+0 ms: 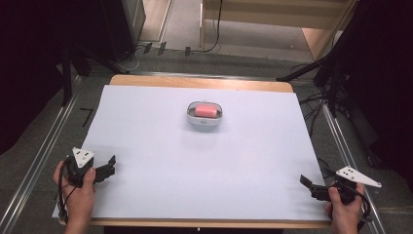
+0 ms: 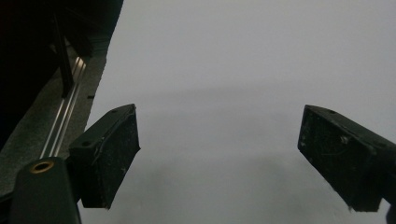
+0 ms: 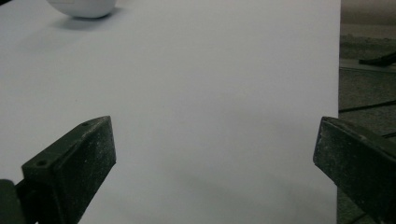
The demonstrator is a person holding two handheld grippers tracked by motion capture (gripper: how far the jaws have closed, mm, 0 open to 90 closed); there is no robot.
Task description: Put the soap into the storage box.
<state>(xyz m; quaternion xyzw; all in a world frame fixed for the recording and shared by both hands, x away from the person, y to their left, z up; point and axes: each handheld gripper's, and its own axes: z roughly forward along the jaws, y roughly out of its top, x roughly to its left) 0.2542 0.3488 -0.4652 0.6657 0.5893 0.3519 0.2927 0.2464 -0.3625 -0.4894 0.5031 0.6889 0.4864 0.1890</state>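
Note:
A small white rounded box [image 1: 205,116] with a clear lid and a pink block [image 1: 206,110] inside sits on the white sheet [image 1: 195,165], a little past the table's middle. Its white underside [image 3: 81,8] peeks in at the top left of the right gripper view. My left gripper [image 1: 108,167] rests in a hand at the near left edge of the sheet, jaws wide apart over bare sheet [image 2: 219,154]. My right gripper [image 1: 308,184] is held at the near right corner, also open with nothing between its jaws [image 3: 215,163].
The wooden table [image 1: 195,82] stands between metal floor rails [image 1: 44,146] on both sides. Black stand legs [image 1: 311,68] and cables [image 1: 311,105] lie on the floor at the right and behind. A pale wooden unit [image 1: 272,19] stands at the far side.

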